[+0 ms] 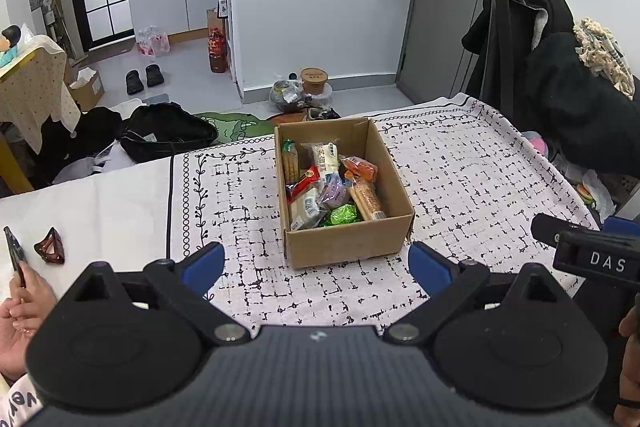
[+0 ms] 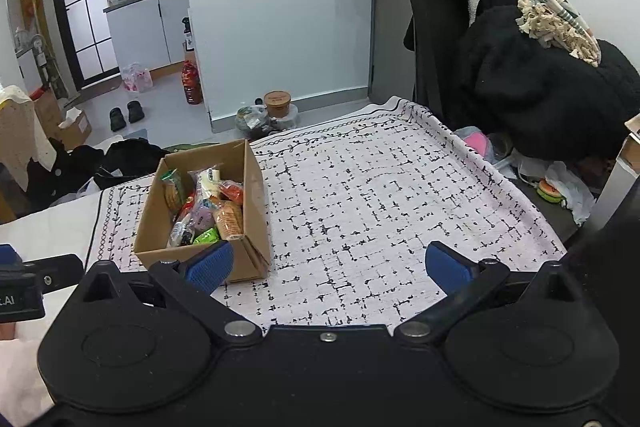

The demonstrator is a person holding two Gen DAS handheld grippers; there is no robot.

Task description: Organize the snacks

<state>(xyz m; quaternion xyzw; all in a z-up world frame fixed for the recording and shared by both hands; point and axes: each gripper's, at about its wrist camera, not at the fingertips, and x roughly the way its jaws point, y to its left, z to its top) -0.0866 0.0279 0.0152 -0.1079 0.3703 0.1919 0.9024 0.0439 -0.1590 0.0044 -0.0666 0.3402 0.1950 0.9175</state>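
A white tablecloth with black dash markings (image 1: pixel 460 167) covers the table in a cluttered room. The left gripper (image 1: pixel 316 263) and right gripper (image 2: pixel 328 263) both hover spread wide and empty. The open brown cardboard box (image 1: pixel 344 245) of wrapped snacks (image 1: pixel 332 183) sits just ahead of the left gripper, ahead-left of the right. Sorting looks unstarted or finished; a next move would be reaching in for one packet.
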